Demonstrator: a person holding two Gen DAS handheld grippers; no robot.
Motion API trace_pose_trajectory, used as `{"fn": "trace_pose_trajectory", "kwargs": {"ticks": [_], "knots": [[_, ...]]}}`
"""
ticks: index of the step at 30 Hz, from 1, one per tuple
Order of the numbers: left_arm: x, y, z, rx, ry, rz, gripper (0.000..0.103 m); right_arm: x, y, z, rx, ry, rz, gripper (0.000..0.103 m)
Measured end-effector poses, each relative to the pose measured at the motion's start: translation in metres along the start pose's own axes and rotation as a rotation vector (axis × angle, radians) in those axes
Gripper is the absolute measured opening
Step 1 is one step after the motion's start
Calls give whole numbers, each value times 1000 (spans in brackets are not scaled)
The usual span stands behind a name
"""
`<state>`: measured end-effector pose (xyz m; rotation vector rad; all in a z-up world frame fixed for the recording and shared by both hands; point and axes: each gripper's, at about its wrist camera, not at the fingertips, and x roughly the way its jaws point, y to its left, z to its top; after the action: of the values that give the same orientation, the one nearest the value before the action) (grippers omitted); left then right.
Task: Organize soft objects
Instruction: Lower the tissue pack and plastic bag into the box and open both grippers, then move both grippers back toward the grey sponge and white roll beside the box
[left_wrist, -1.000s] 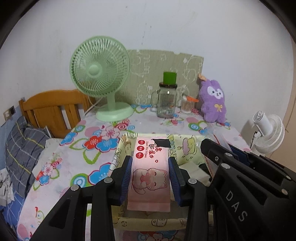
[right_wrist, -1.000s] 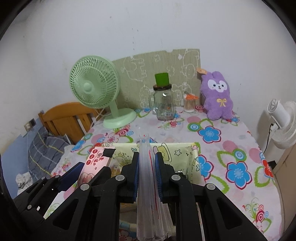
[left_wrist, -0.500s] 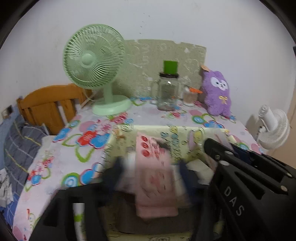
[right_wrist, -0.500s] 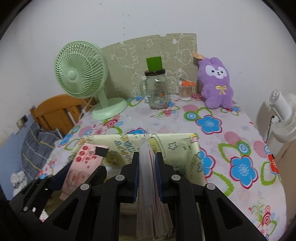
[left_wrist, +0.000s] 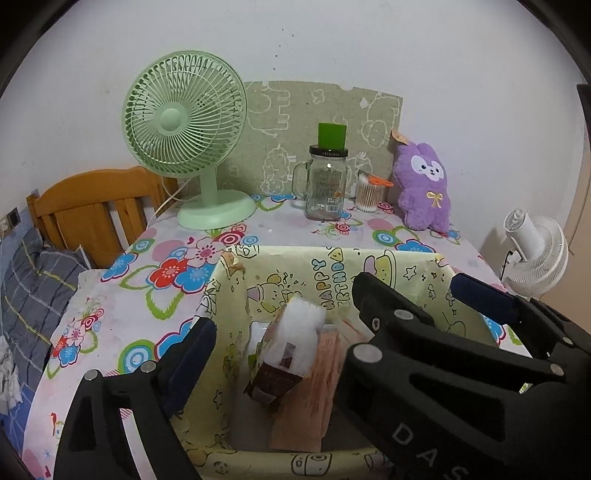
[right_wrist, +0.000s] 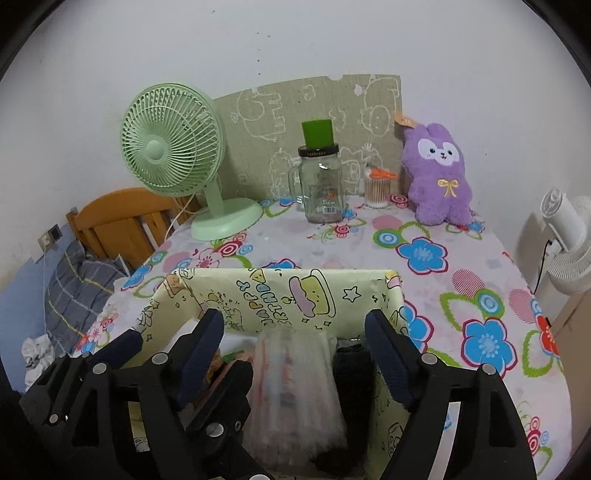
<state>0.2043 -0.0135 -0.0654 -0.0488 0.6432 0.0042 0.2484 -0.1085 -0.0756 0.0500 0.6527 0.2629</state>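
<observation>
Ahead of us the yellow box (right_wrist: 207, 291) stands open at the top, so entry from above is free, yet its floor is crowded — a pink wipes pack (left_wrist: 314, 398) with a white tissue pack (left_wrist: 291, 343) leaning on it at the left, a clear plastic packet (right_wrist: 295, 384) and a dark item (right_wrist: 351, 365) at the right. We see the right gripper (left_wrist: 406, 295) close beside the left gripper (right_wrist: 173, 354), both over the box. Beyond it the flowered tablecloth (right_wrist: 424, 258) lies bare up to the back row: green fan (right_wrist: 173, 147), glass jar (right_wrist: 320, 184), cotton swab tub (right_wrist: 377, 192), purple plush (right_wrist: 437, 173). To the right, past the table edge, a white fan (right_wrist: 569, 236) stands
</observation>
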Motion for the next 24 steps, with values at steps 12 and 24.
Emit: {"fn": "trace_pose_trajectory", "kwargs": {"ticks": [12, 24], "knots": [[-31, -3, 0, 8, -38, -5, 98, -36, 5, -1, -24, -55, -42, 97], [-60, -11, -2, 32, -66, -28, 103, -77, 3, -6, -15, -104, -77, 98]]}}
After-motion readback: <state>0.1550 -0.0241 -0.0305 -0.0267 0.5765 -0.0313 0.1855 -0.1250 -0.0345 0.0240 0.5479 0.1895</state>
